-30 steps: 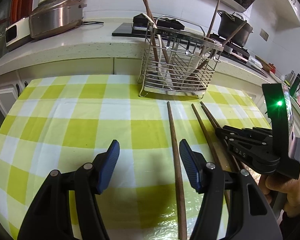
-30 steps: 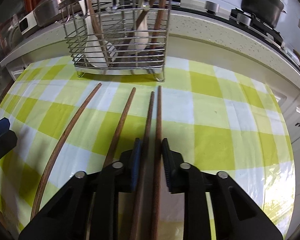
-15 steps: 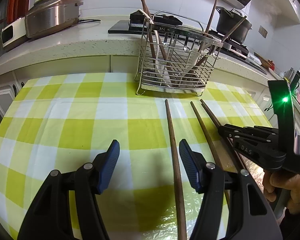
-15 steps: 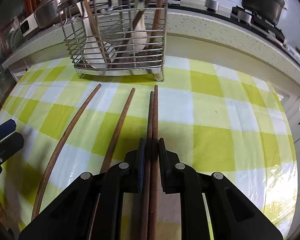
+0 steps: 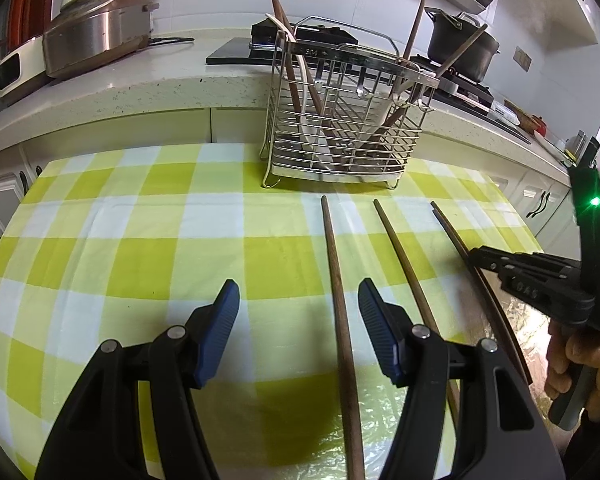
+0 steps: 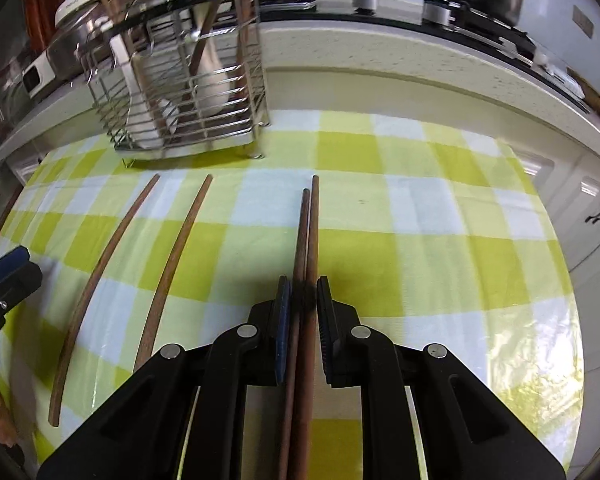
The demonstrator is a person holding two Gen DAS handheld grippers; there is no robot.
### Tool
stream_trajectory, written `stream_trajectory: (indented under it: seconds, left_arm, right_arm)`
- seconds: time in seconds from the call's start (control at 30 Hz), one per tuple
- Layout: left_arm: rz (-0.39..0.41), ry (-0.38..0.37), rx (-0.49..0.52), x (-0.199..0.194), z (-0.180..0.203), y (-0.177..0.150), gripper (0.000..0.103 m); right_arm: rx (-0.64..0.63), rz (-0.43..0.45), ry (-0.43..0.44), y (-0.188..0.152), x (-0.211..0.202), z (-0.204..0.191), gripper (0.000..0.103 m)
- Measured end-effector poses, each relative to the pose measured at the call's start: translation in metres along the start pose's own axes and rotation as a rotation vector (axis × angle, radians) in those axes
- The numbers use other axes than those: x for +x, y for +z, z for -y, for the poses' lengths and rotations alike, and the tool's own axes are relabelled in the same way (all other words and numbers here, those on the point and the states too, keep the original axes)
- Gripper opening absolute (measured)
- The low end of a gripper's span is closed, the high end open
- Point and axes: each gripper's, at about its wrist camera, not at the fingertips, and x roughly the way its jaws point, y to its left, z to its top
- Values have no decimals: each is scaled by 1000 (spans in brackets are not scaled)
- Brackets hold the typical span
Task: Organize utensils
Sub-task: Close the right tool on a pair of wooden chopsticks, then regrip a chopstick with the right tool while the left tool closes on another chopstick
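wooden pair of chopsticks (image 6: 305, 264) sits clamped side by side in the right gripper (image 6: 303, 312), presumably so both reach the wire caddy (image 6: 188, 80) together, while the left gripper (image 5: 298, 312) hangs apart over a single chopstick (image 5: 337, 292) on the checked cloth (image 5: 140, 240).

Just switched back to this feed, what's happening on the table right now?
A person is sorting wooden chopsticks into the wire utensil basket on the checked tablecloth. The right hand-held gripper is shut on a pair of chopsticks. The left hand-held gripper hangs open above a single chopstick without gripping it. One more chopstick lies loose between them.
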Motion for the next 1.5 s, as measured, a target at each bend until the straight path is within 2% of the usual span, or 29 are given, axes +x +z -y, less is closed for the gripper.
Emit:
stream_trajectory:
  seconds: [0.17, 0.27, 0.67, 0.73, 0.87, 0.93, 1.1, 1.23, 1.3, 1.43, 1.5]
  left_arm:
    - [-2, -2, -1, 1, 1, 0, 60]
    - [-2, -7, 10, 0, 5, 0, 60]
    - [-12, -15, 21, 4, 9, -2, 60]
    - [-18, -19, 33, 6, 12, -1, 60]
    - [-41, -28, 48, 14, 17, 3, 60]
    - [-71, -21, 72, 23, 22, 6, 59]
    - [-133, -9, 120, 44, 35, 14, 45]
    - [-182, 18, 148, 62, 43, 18, 39]
    - [-204, 30, 163, 70, 46, 19, 33]
    - [-217, 56, 194, 77, 51, 22, 24]
    - [-222, 67, 198, 80, 51, 25, 11]
  right_arm:
    - [-10, 6, 39, 1, -10, -6, 17]
    - [-22, -8, 48, 0, -5, -13, 27]
    - [-45, -33, -9, -4, 14, -17, 26]
    - [-61, -33, -21, -3, 14, -20, 26]
    - [-79, -27, -27, -3, 14, -25, 7]
    - [-77, -29, -14, -3, 14, -25, 7]
    - [-63, -8, 5, -1, 6, -22, 7]
    - [-44, 15, 19, 3, -5, -17, 7]
    - [-39, 22, 22, 4, -9, -16, 7]
    - [-29, 31, 21, 6, -14, -13, 7]
    - [-24, 33, 19, 6, -15, -12, 7]
